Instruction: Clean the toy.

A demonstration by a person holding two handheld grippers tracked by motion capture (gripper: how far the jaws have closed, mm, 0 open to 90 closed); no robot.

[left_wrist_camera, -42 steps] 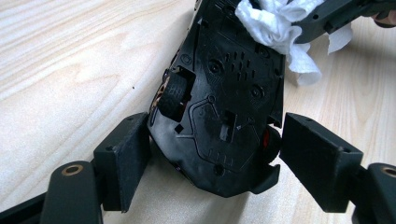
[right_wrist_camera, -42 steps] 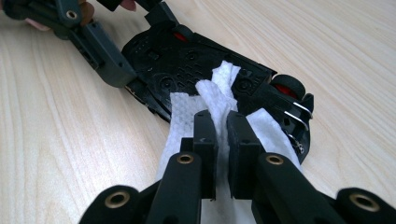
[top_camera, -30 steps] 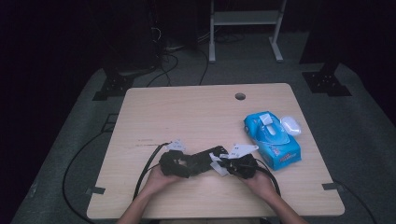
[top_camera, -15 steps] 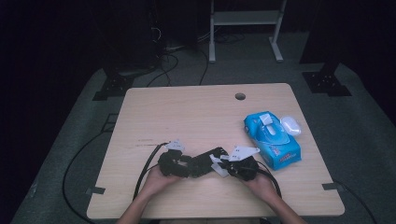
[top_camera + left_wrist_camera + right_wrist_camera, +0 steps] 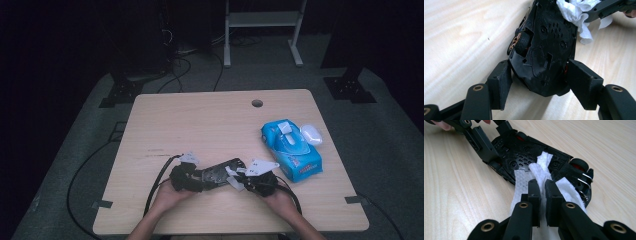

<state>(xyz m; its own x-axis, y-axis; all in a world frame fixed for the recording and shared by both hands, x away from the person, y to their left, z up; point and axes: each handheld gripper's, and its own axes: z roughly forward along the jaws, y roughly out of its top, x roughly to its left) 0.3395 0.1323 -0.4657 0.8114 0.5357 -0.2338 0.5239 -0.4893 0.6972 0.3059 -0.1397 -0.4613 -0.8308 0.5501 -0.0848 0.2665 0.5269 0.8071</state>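
Wiping the underside of a toy car (image 5: 220,173) is what's going on here, near the front edge of the table (image 5: 200,120). Closest in, the right gripper (image 5: 543,185) has its jaws pinched nearly together on a wad of white tissue (image 5: 541,173), and the tissue is pressed right onto the car's black chassis (image 5: 529,155). So the wipe surface is straight ahead of that gripper, touching.

The car is flipped belly-up or on its side, and its long axis runs roughly left-right across the table in the high view, between the two hands. The left gripper (image 5: 537,75) clamps the other end, one jaw on each flank of the body, a wheel (image 5: 520,43) just beyond the left jaw. The two tools basically face each other along the car's length.

Judging from that, the right hand (image 5: 280,192) is the one doing the moving, stroking along the chassis toward the left gripper while the left hand (image 5: 167,192) just braces.

Farther off to the right, well apart, sits a blue wipes pack (image 5: 291,150).
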